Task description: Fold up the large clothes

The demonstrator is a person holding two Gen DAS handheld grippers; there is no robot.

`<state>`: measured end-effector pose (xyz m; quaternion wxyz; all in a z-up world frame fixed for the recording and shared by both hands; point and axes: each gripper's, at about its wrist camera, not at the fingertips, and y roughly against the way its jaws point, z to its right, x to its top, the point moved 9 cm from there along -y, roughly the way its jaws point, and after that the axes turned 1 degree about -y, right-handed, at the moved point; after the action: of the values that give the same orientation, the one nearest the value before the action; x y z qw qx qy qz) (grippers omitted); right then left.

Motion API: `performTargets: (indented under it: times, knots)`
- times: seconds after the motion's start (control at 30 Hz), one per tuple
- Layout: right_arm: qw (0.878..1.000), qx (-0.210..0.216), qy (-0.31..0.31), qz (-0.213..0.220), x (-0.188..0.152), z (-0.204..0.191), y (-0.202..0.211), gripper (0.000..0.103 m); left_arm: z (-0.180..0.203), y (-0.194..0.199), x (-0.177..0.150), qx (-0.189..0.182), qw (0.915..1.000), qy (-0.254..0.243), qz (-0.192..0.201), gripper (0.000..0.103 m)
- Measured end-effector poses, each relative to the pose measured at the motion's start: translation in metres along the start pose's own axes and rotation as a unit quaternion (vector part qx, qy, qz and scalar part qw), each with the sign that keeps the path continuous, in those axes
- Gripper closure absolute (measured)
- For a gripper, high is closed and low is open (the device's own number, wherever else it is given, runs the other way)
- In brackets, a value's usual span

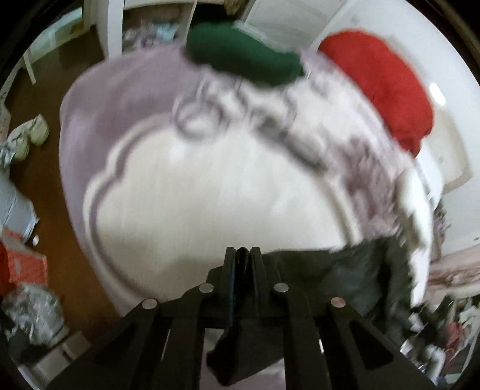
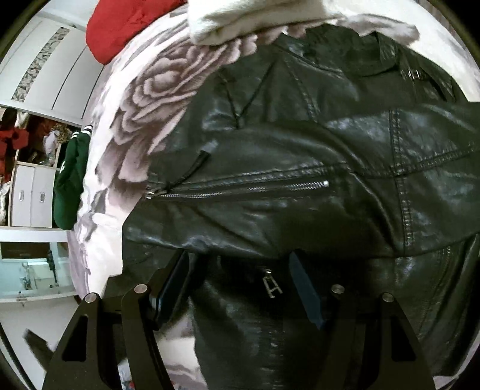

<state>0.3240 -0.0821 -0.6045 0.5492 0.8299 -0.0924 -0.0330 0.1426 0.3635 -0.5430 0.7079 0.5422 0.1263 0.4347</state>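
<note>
A black leather jacket (image 2: 300, 168) lies spread on a bed with a lilac and white floral cover (image 2: 144, 99). My right gripper (image 2: 240, 270) is open, its fingers close above the jacket near a zipper pull (image 2: 271, 286). My left gripper (image 1: 242, 255) is shut on a dark fold of the jacket (image 1: 360, 279), held above the bed cover (image 1: 180, 195). The left wrist view is blurred.
A green garment (image 1: 240, 57) and a red garment (image 1: 381, 84) lie at the far side of the bed. A white garment (image 2: 255, 18) lies beyond the jacket. Brown floor (image 1: 45, 180) with clutter is at the left. A white wardrobe (image 2: 33, 195) stands beside the bed.
</note>
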Motion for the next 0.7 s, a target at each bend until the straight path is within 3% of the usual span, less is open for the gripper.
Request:
performTargets:
  times: [0.1, 0.2, 0.3, 0.37, 0.47, 0.57, 0.6, 0.63, 0.7]
  knots:
    - [1.000, -0.006, 0.014, 0.011, 0.003, -0.014, 0.002, 0.032, -0.008, -0.010, 0.047, -0.008, 0.9998, -0.005, 0.019, 0.097]
    - [0.999, -0.020, 0.033, 0.013, 0.005, -0.027, -0.006, 0.032, -0.028, -0.045, 0.058, 0.014, 0.9997, -0.018, 0.008, 0.097]
    - [0.999, -0.031, 0.041, 0.000, 0.003, -0.035, -0.018, 0.032, -0.066, -0.096, 0.029, 0.037, 0.9973, -0.006, -0.064, 0.096]
    - [0.998, -0.042, 0.044, -0.012, 0.001, -0.038, -0.025, 0.032, -0.087, -0.110, 0.002, 0.031, 0.9932, 0.028, -0.109, 0.093]
    - [0.998, -0.042, 0.046, -0.020, -0.001, -0.040, -0.030, 0.032, -0.097, -0.091, -0.016, -0.001, 0.9912, 0.081, -0.104, 0.088]
    - [0.997, -0.042, 0.053, -0.023, -0.004, -0.041, -0.029, 0.031, -0.101, -0.061, -0.033, -0.009, 0.9875, 0.124, -0.097, 0.061]
    - [0.997, -0.045, 0.053, -0.024, -0.004, -0.040, -0.029, 0.031, -0.099, -0.051, -0.042, -0.016, 0.9860, 0.138, -0.092, 0.042]
    - [0.997, -0.048, 0.053, -0.025, -0.006, -0.038, -0.027, 0.029, -0.094, -0.043, -0.050, -0.025, 0.9846, 0.148, -0.090, 0.032]
    - [0.997, -0.052, 0.049, -0.026, -0.008, -0.037, -0.023, 0.029, -0.080, -0.034, -0.076, -0.045, 0.9791, 0.174, -0.094, 0.032]
